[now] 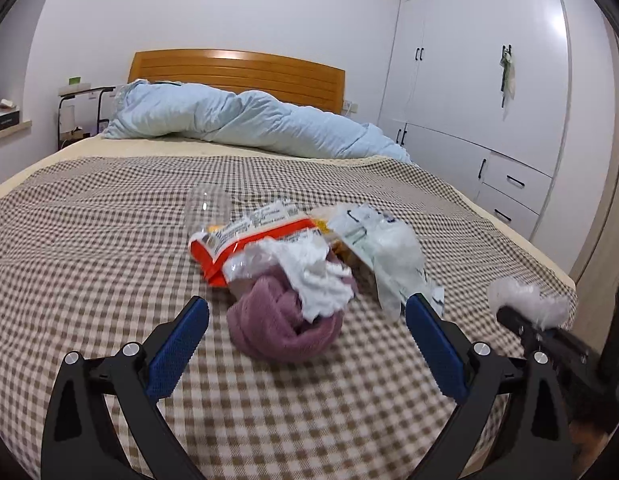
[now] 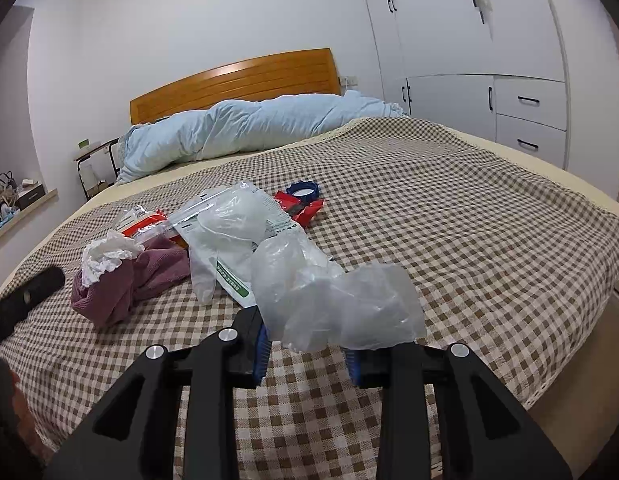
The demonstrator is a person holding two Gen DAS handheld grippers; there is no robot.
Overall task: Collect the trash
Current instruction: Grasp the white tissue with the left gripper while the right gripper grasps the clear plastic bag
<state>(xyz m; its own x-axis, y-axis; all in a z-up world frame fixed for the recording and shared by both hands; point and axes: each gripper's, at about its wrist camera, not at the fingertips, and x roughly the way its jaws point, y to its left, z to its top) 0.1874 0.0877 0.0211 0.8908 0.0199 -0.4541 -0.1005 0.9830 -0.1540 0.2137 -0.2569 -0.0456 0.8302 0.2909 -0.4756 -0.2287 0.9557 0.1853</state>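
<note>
Right hand-held gripper holds plastic; left stands wide open over the bed.

My right hand-held gripper (image 2: 305,354), angled slightly downward, is clamped on a crumpled clear plastic bag (image 2: 341,300) above the checked bedspread (image 2: 449,216). My left hand-held gripper (image 1: 307,332), jaws spread and empty, points at the purple cloth (image 1: 281,328) beside the trash pile (image 1: 269,236).

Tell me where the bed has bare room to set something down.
Free: checked bedspread right of the red wrapper, toward the white wardrobe; also between trash pile and blue duvet. Crowded: around purple towel.
</note>
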